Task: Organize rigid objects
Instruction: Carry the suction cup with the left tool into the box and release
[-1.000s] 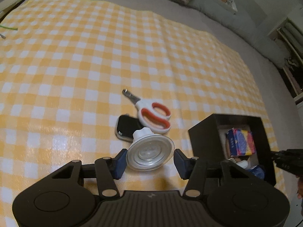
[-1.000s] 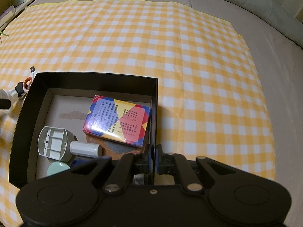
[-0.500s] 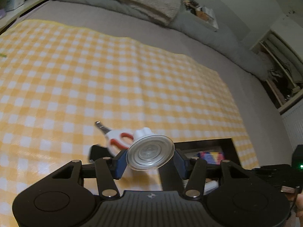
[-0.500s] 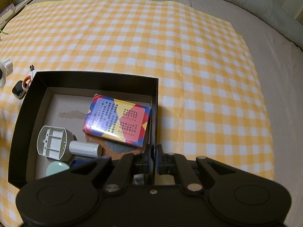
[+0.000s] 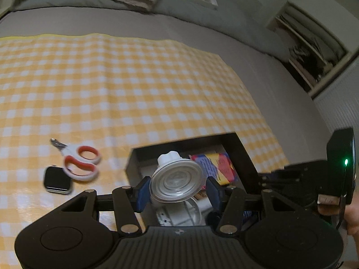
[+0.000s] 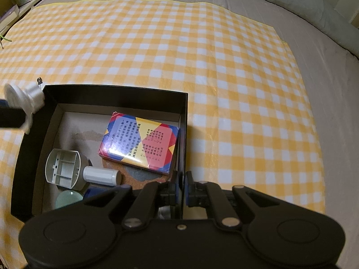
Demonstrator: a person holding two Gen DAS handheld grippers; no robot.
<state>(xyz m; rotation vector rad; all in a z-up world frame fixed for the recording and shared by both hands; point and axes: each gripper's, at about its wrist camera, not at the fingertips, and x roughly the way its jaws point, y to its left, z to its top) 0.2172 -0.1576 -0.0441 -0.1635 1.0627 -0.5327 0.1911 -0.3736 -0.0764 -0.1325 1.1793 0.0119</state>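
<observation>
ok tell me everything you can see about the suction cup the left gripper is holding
The suction cup is a clear, glossy plastic-looking disc with concentric rings and a white ribbed knob on its back. The left gripper holds it by the rim between blue-padded fingers, tilted, disc face toward the camera, knob pointing away. It hangs over the black box, touching only the fingers. The right wrist view shows it side-on at the box's left corner.

Your grey bed (image 6: pixel 332 71) carries a yellow-and-white checked cloth (image 6: pixel 170 44); on it sit a black open box (image 6: pixel 112 89), red-and-white scissors (image 5: pixel 78 163), and a black smartwatch (image 5: pixel 57 180).
</observation>
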